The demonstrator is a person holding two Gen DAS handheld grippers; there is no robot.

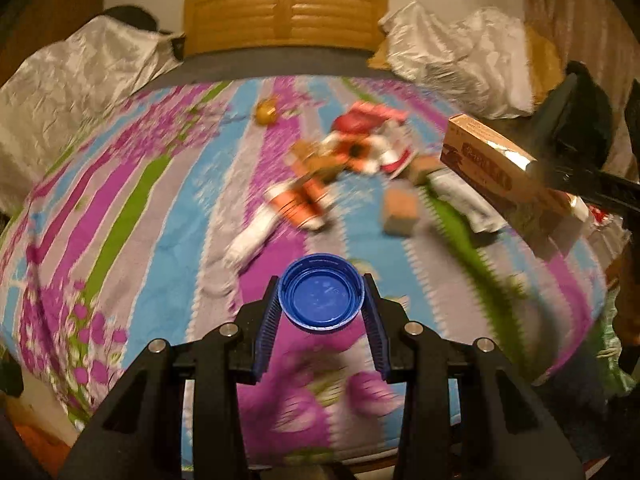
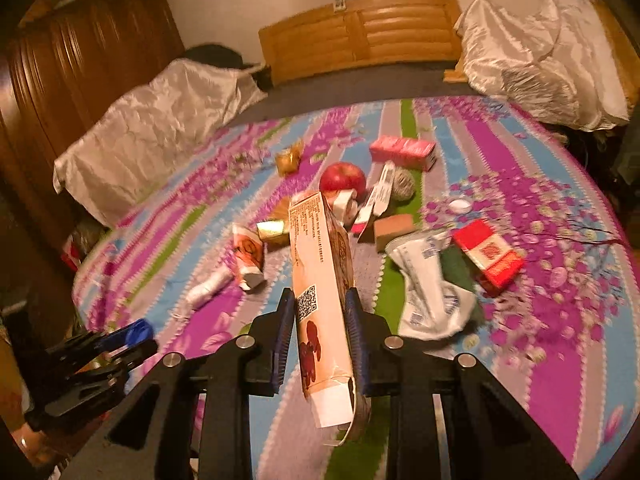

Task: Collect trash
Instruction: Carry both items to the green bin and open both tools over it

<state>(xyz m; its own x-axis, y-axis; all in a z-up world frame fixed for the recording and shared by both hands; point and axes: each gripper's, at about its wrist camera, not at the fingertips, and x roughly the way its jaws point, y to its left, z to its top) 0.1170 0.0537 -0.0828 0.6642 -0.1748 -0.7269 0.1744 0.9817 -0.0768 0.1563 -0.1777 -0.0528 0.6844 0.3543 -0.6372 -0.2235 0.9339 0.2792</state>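
My left gripper (image 1: pixel 322 280) is shut on a round blue bottle cap (image 1: pixel 322 300), hollow side up, held above the striped floral bed sheet (image 1: pixel 132 216). In the right wrist view the same gripper (image 2: pixel 132 336) and its blue cap (image 2: pixel 138 330) show at the lower left. My right gripper (image 2: pixel 320 292) is shut on a long tan carton (image 2: pixel 320 264) with a QR code, lifted off the bed and tilted. From the left wrist view that carton (image 1: pixel 496 168) hangs at the right, with the right gripper's black fingers (image 1: pixel 584 184) behind it.
Litter lies mid-bed: a red apple (image 2: pixel 343 178), pink box (image 2: pixel 402 152), red packet (image 2: pixel 488 256), crumpled white wrapper (image 2: pixel 428 284), orange-and-white carton (image 2: pixel 248 256), twine ball (image 2: pixel 402 184). The wooden headboard (image 2: pixel 360 32) is at the back. A dark wardrobe (image 2: pixel 80 60) stands on the left.
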